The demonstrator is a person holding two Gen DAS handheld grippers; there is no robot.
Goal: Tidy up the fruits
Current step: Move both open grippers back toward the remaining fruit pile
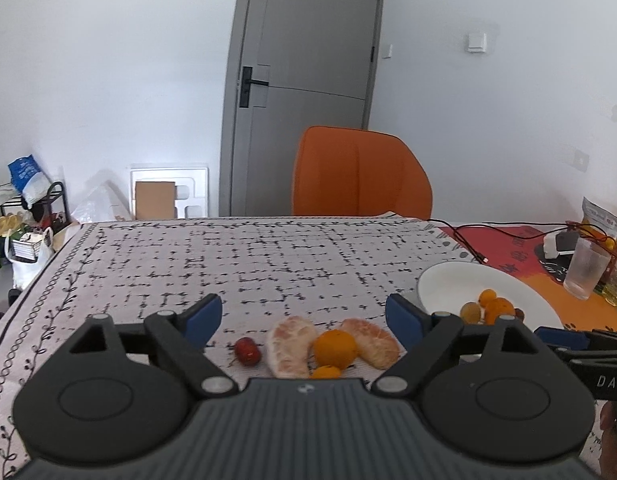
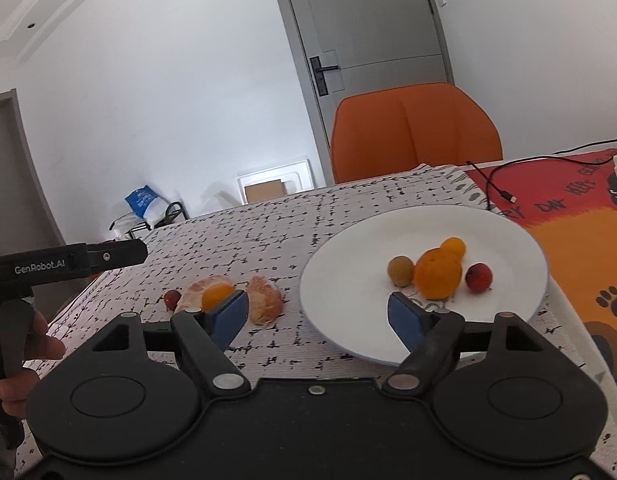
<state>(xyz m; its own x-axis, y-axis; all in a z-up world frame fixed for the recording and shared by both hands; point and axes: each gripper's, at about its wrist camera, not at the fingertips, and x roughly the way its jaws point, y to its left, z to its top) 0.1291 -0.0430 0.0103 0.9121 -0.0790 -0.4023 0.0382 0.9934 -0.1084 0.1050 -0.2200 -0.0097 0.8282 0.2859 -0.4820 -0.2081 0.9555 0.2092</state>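
On the patterned tablecloth lie two peeled pomelo segments (image 1: 290,346) (image 1: 370,342), an orange (image 1: 334,347), a small kumquat (image 1: 326,372) and a red fruit (image 1: 247,351). My left gripper (image 1: 304,316) stands open just above this group, with nothing between its pads. A white plate (image 2: 388,232) to the right holds an orange (image 2: 438,274), a kumquat (image 2: 453,247), a greenish-brown fruit (image 2: 401,270) and a red fruit (image 2: 478,277). My right gripper (image 2: 318,314) is open and empty over the plate's near-left rim. The loose pomelo segment (image 2: 264,294) lies beside its left finger.
An orange chair (image 1: 360,172) stands at the table's far edge. A red and orange mat (image 2: 568,232) with a black cable (image 2: 504,192) lies right of the plate. A drinking glass (image 1: 586,268) and packets stand at the far right. A hand (image 2: 28,344) holds the left gripper.
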